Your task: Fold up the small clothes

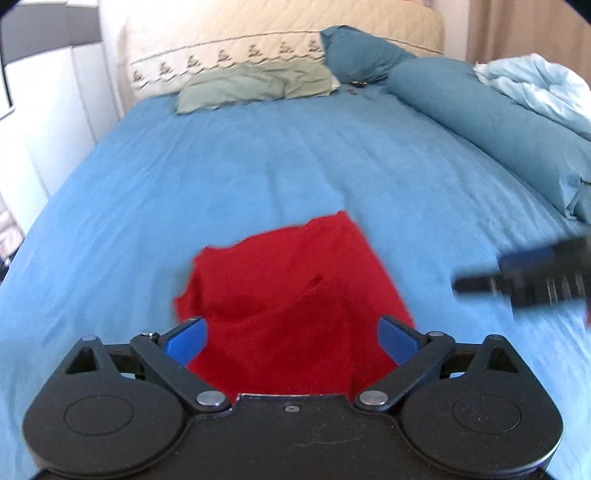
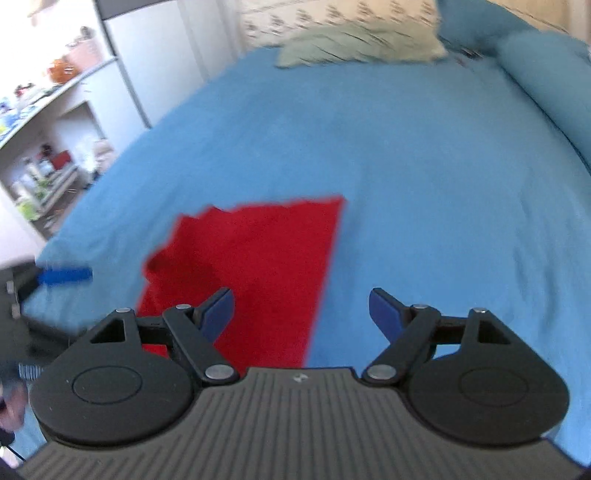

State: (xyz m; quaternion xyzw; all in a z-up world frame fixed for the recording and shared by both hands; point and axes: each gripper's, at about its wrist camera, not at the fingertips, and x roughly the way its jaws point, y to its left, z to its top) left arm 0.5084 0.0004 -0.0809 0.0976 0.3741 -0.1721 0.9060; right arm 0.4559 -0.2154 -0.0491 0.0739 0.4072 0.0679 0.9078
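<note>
The left tool (image 1: 291, 338) hovers low over the near edge of the red cloth (image 1: 291, 291), its blue fingers (image 1: 186, 338) spread wide apart with nothing between them but the cloth lying below. The right tool (image 2: 301, 314) also has its fingers apart and empty; its left finger sits over the cloth's right part and its right finger over bare sheet. The red cloth lies flat and roughly folded on the near middle of the blue bed (image 1: 258, 166), with a straight right edge and a ragged far-left edge. Nothing lies between the tools and the cloth. Farther up the bed are a pale green pillow (image 1: 255, 86), a long teal bolster (image 1: 491, 122) along the right side, another teal pillow (image 1: 362, 51) and a crumpled light blue blanket (image 1: 535, 88). A cream headboard cover (image 1: 280, 33) stands behind. Cluttered white shelves (image 2: 48, 122) stand left of the bed.
</note>
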